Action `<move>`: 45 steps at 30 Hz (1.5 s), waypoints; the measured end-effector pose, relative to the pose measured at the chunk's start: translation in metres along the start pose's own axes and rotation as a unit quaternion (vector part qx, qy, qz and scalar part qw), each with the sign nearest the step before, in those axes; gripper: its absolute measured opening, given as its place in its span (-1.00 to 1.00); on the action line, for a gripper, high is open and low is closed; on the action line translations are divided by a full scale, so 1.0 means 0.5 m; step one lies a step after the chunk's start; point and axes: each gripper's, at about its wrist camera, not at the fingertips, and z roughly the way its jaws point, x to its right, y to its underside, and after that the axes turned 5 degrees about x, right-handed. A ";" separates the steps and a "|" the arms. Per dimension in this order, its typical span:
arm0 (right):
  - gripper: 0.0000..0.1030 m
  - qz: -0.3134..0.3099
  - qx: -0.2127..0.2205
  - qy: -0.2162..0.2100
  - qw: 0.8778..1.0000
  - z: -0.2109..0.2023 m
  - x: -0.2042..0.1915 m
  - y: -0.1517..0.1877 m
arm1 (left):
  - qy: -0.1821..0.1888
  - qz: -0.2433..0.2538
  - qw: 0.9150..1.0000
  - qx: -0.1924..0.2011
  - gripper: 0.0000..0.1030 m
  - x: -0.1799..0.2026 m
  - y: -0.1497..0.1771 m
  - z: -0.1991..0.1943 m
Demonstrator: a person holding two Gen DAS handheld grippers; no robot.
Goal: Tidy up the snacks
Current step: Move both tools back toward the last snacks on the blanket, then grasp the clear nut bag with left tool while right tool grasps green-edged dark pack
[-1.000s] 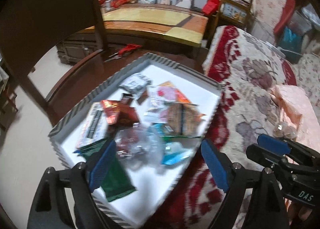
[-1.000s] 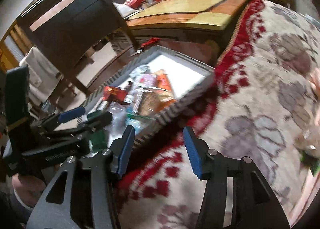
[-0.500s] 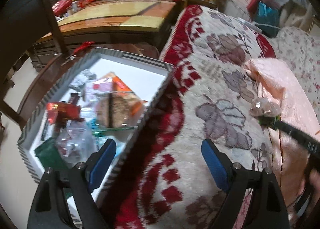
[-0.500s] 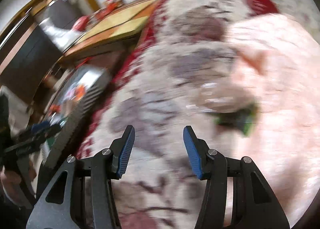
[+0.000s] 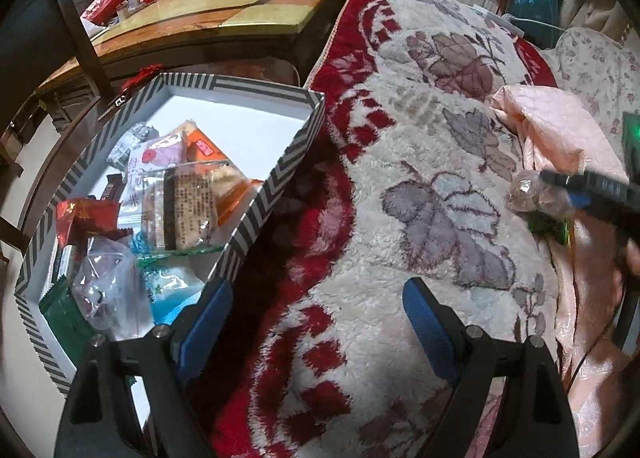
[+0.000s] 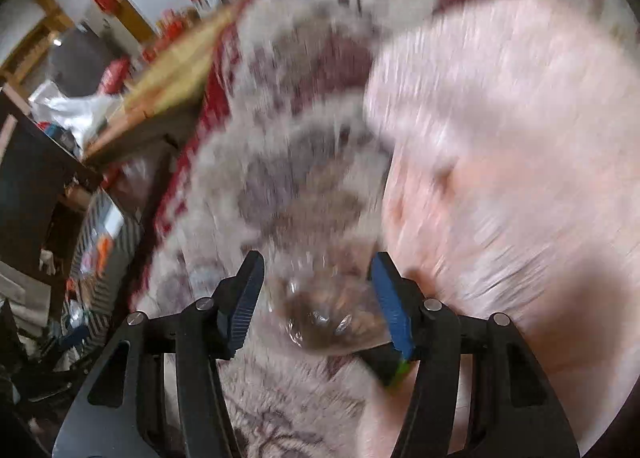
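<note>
- The right gripper points down at a clear-wrapped snack packet; its jaws are opening, with the packet between the blue pads. The view is blurred, so whether either pad touches the wrapper cannot be told.
- In the left wrist view that same packet lies at about three o'clock, on the seam where the fleece blanket meets a pink quilted cover, with a green-wrapped bit just beneath it.
- The right gripper enters that view from the right edge, its tips at the packet.
- The left gripper stands wide open with nothing between its pads, over the red-and-cream blanket.
- At nine o'clock from the left gripper sits a striped box holding the gathered snacks: clear, red, orange, green and blue wrappers piled toward its near end, the far end bare white.
- The box rests on a dark wooden stool or low table, its side against the blanket's edge.
- At twelve o'clock, farther off, stands a glossy yellow-topped table.
</note>
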 end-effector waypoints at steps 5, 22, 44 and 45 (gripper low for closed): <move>0.13 -0.021 -0.037 -0.143 0.989 -0.012 -0.092 0.110 | 0.004 0.001 1.000 -0.006 0.72 0.008 -0.004 0.008; 0.14 0.008 0.041 -0.018 0.999 -0.109 -0.011 0.151 | 0.126 0.071 0.989 -0.005 0.77 0.208 -0.053 0.027; 0.14 0.013 0.050 0.008 0.999 -0.112 0.029 0.141 | 0.171 0.127 0.976 -0.046 -0.06 0.336 -0.081 0.167; 0.14 0.008 0.051 0.013 0.999 -0.110 0.025 0.136 | 0.168 0.128 0.976 -0.044 -0.15 0.333 -0.080 0.163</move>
